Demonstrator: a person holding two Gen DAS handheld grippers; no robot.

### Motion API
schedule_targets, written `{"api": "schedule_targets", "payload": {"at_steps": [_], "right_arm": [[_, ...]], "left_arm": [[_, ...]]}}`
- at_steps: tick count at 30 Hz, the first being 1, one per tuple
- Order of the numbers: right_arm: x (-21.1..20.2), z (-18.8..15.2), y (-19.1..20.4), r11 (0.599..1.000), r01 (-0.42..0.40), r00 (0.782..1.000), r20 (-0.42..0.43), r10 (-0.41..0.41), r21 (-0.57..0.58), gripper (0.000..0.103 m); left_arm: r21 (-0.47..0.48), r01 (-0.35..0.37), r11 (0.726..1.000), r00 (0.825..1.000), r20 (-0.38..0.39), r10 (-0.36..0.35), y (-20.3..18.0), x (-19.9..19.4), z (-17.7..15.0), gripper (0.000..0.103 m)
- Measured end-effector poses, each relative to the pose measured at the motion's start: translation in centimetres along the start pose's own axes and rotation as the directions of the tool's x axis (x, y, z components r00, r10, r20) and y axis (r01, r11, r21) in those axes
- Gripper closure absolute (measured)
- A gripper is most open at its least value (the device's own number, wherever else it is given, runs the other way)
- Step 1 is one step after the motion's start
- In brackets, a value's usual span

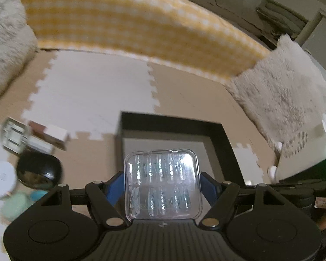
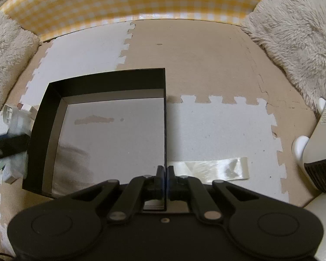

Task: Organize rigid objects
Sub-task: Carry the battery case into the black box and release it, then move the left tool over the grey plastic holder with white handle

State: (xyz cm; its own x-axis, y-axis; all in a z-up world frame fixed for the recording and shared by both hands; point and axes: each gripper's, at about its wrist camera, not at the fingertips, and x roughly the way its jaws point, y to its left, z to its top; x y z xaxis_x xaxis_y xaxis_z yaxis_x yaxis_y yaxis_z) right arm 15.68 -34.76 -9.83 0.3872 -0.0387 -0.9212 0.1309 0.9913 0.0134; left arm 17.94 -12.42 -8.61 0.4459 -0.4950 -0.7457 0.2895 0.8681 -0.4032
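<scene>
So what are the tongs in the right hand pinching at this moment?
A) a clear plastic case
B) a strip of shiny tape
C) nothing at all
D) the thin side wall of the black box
D: the right wrist view shows the right tongs closed on the thin upright wall of the black box, while the clear case sits in the left tongs and the shiny tape lies flat on the mat.
</scene>
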Motion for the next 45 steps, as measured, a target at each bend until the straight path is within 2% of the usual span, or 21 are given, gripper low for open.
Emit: {"api": "schedule_targets", "payload": {"at_steps": [3,7,11,16,18,27,37,45], "right_arm": [[0.0,0.0,0.0,1.000,0.001,1.000,0.000,-0.001,0.000,0.100],[0.0,0.0,0.1,1.000,0.006,1.000,-0.001,-0.006,-0.005,0.100],[0.0,0.0,0.1,1.000,0.006,1.000,-0.001,-0.006,-0.006,0.100],[0.1,0.0,0.1,1.000,0.004,1.000,-0.002,-0.004,-0.001,0.100],[0.1,0.0,0.1,1.000,0.004,1.000,-0.002,-0.004,-0.002,0.100],[0.2,-0.1,0.1,1.000,0.005,1.000,-0.008,-0.005,-0.007,0.100],[0.2,-0.2,0.3,1.000,0.017,1.000,-0.003,-0.017,-0.009,0.098],[0.3,-0.1,0.3,1.000,0.004,1.000,-0.017,-0.004,-0.009,0.097]], "left_arm": [[-0.015,-0.002,1.000,1.000,-0.008,0.002,-0.7,0.7,-0.7,0.029],[-0.023,-0.039,0.999,0.999,0.003,0.039,-0.6,1.4,-0.8,0.028],[-0.001,-0.029,1.000,1.000,-0.005,0.029,-0.6,1.4,-0.7,0.026],[0.034,-0.039,0.999,0.999,-0.021,0.040,-1.5,0.7,-0.9,0.010],[0.052,-0.065,0.997,0.998,-0.019,0.066,-1.7,0.5,-1.0,0.008],[0.080,-0.100,0.992,0.994,-0.037,0.103,-1.7,0.1,-1.3,0.001],[0.108,-0.125,0.986,0.991,-0.024,0.129,-1.4,-0.5,-1.4,0.000],[0.115,-0.204,0.972,0.978,0.057,0.199,0.6,-1.7,0.0,0.000]]}}
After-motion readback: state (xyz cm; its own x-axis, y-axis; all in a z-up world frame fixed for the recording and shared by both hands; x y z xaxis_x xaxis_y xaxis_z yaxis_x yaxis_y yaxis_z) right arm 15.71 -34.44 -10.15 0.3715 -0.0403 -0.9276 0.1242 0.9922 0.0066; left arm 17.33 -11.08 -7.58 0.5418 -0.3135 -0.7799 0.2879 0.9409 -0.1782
